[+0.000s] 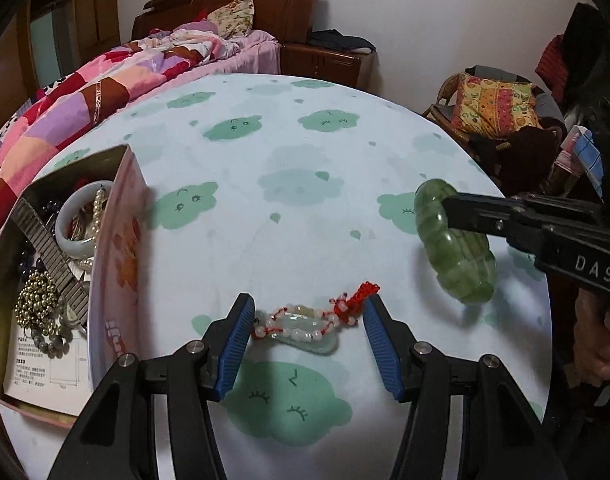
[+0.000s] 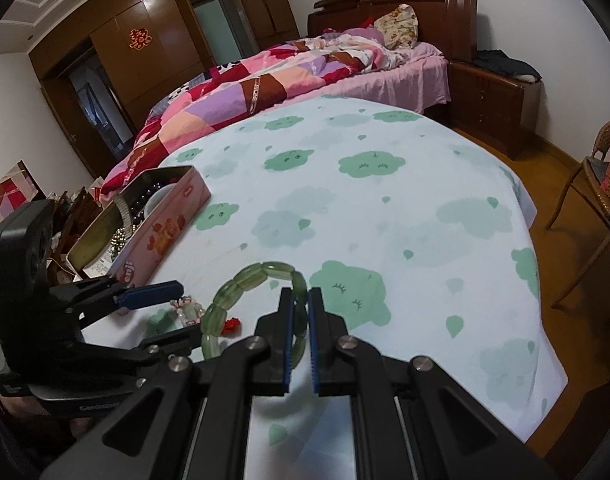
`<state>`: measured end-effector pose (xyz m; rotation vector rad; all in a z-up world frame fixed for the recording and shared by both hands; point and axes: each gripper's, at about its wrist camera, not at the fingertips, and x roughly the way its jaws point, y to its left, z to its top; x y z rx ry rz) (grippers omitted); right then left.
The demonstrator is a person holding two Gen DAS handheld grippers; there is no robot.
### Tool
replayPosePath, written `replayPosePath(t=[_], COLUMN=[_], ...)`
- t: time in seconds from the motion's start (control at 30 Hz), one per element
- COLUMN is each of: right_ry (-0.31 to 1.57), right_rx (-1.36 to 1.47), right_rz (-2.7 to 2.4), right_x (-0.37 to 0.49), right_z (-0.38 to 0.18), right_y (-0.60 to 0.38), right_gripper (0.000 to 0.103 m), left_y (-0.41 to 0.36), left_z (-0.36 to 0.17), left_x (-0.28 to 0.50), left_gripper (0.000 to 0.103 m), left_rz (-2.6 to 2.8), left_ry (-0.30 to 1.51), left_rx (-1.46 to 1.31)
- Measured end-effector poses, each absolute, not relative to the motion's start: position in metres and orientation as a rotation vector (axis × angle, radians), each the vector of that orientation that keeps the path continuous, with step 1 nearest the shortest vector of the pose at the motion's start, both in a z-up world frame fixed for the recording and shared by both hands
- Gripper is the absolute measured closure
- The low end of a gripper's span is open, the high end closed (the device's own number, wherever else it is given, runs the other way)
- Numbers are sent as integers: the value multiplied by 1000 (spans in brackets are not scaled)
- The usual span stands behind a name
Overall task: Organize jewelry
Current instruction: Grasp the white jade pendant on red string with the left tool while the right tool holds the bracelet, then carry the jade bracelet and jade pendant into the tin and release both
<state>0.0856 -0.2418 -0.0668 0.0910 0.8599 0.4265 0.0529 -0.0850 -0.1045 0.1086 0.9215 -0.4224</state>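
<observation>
Blue-padded left gripper (image 1: 307,320) waits released around the small pale jade charm on red cord (image 1: 305,326), right of the pink jewelry tin (image 1: 117,240), while the right gripper (image 2: 301,304) pinches the green bead bracelet (image 2: 249,280), likely bound for that tin.

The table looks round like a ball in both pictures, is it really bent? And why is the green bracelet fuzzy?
Left wrist view: the fisheye lens bends the table into a dome and darkens the corners; the green bracelet looks smeared, probably motion blur. Right wrist view: same bulge, but the bracelet looks sharper.
</observation>
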Motion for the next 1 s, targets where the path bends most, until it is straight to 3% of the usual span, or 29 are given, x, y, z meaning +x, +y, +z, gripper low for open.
replayPosePath(t=[0.1,0.13,0.63,1.0], right_ry=[864,864,866,862], right_rx=[91,90,79,65], right_rz=[427,428,437,453], right_x=[85,84,82,82], right_z=[-69,-70,-71,-67], right_y=[-241,-240,-232,-223], right_gripper=[94,94,94,94], left_y=[-83,-84,-75,-52], left_z=[-107,-109,-106,-70], left_x=[54,53,51,43], left_gripper=[49,59,59,59], left_rz=[-426,-429,-433,-403], left_ry=[929,940,934,834], left_rx=[104,108,63,14])
